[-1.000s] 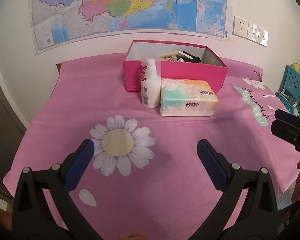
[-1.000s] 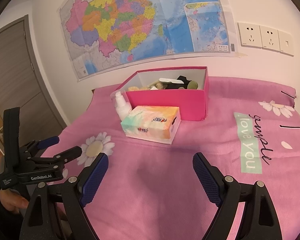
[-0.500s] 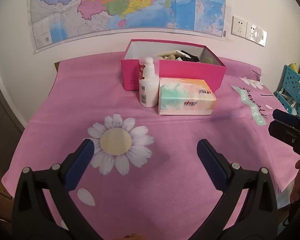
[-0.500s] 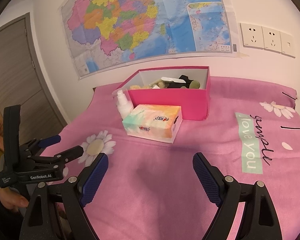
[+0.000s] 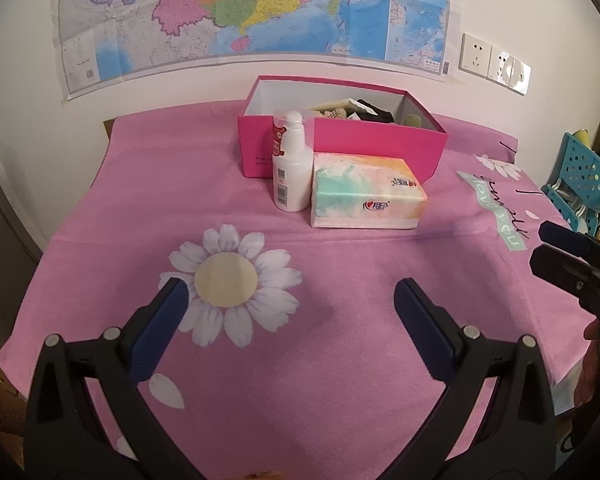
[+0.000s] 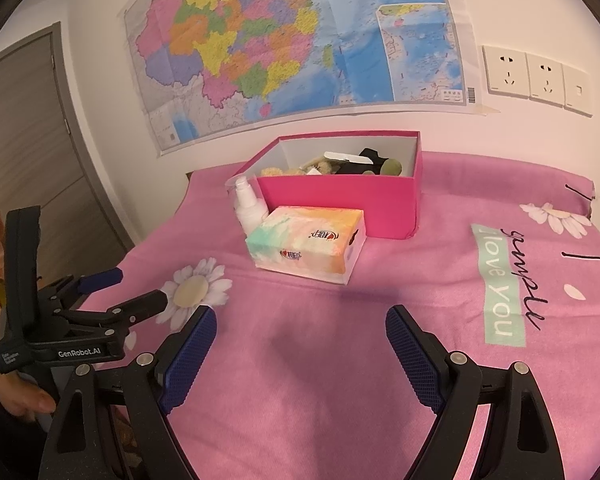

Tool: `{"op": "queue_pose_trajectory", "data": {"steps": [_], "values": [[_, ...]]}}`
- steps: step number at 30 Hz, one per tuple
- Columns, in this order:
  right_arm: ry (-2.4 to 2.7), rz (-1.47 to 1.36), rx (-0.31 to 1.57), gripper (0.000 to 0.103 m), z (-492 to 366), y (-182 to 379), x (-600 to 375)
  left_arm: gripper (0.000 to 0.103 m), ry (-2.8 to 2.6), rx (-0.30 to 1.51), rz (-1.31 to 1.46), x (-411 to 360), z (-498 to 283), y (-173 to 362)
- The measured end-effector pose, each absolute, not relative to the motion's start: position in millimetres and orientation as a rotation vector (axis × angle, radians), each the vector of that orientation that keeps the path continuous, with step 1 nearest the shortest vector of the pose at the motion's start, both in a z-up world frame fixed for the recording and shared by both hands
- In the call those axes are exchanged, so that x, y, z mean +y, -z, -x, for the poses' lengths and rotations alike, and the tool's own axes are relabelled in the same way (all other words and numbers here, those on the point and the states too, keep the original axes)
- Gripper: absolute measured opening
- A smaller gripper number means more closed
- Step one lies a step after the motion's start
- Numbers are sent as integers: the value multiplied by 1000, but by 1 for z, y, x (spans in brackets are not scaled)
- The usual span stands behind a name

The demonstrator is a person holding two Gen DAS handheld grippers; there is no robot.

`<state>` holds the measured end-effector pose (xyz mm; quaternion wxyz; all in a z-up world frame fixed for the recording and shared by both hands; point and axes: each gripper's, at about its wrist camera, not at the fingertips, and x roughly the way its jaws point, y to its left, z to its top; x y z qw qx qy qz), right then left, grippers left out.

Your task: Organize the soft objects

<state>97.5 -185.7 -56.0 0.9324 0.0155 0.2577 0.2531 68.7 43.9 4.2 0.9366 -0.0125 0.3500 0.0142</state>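
Note:
A pink box (image 5: 380, 144) (image 6: 340, 204) stands at the back of the pink-clothed table and holds several soft items, among them a black one (image 6: 366, 160) and a beige one (image 5: 334, 112). A pastel tissue pack (image 5: 364, 196) (image 6: 306, 244) lies in front of it, beside a white bottle (image 5: 290, 168) (image 6: 248, 208). My left gripper (image 5: 292, 320) is open and empty above the near part of the cloth, by the daisy print. My right gripper (image 6: 300, 340) is open and empty, also near the front edge. Each gripper shows at the edge of the other's view.
The pink tablecloth (image 5: 140, 200) has a daisy print (image 5: 232, 280) and a green text strip (image 6: 500, 280). A map (image 6: 292, 40) and wall sockets (image 6: 536, 78) are on the wall behind. A blue basket (image 5: 584, 176) stands right of the table. A door (image 6: 20, 140) is at the left.
Both grippers have drawn back and risen slightly, so the box, tissue pack and bottle sit a little farther away. Both jaws stay open and empty.

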Motion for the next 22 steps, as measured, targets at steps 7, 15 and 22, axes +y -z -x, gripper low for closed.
{"op": "queue_pose_trajectory", "data": {"steps": [7, 15, 22], "values": [[-520, -29, 529, 89, -98, 56, -185, 103, -19, 716, 30, 44, -68, -4], [-524, -21, 535, 89, -100, 58, -185, 103, -25, 677, 67, 51, -64, -8], [-526, -17, 531, 89, -100, 57, -185, 103, 7, 645, 54, 46, -61, -13]]}}
